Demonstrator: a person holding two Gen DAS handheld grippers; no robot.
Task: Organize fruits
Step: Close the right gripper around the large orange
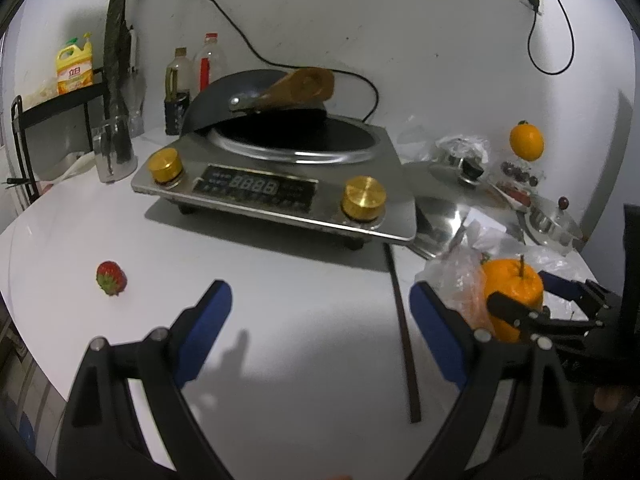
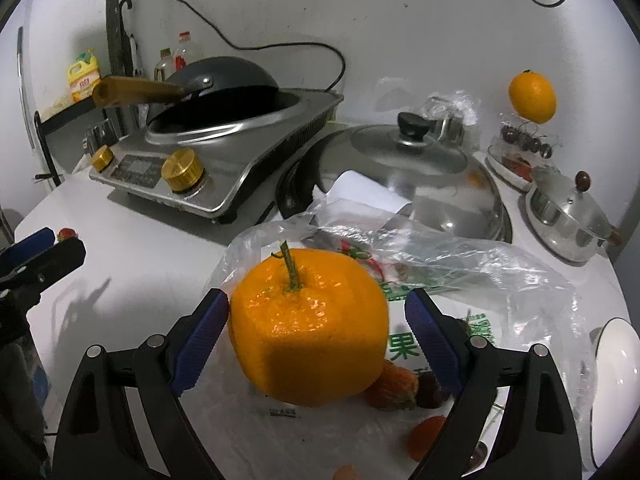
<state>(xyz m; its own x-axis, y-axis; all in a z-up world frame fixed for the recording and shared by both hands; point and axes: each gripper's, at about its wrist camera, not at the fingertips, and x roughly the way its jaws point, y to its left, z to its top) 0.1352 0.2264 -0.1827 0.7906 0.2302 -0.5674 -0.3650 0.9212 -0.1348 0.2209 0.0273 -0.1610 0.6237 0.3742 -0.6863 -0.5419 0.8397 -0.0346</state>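
A large orange with a green stem [image 2: 308, 324] sits between the blue pads of my right gripper [image 2: 316, 336]. The left pad touches it, the right pad stands a little off. It rests over a clear plastic bag [image 2: 440, 256] holding strawberries [image 2: 394, 388]. In the left wrist view the same orange [image 1: 514, 292] is at the right, with the right gripper around it. My left gripper [image 1: 320, 320] is open and empty above the white table. A lone strawberry [image 1: 111, 278] lies to its left. A second orange [image 2: 532, 96] sits on a clear box at the back right.
An induction cooker [image 1: 276, 188] with a dark wok [image 1: 256, 100] stands at the back. A steel lid [image 2: 416, 176], a small steel pot [image 2: 568, 216], a box of cherries [image 2: 524, 148] and a white bowl [image 2: 616, 396] are on the right. A dark chopstick [image 1: 404, 340] lies on the table.
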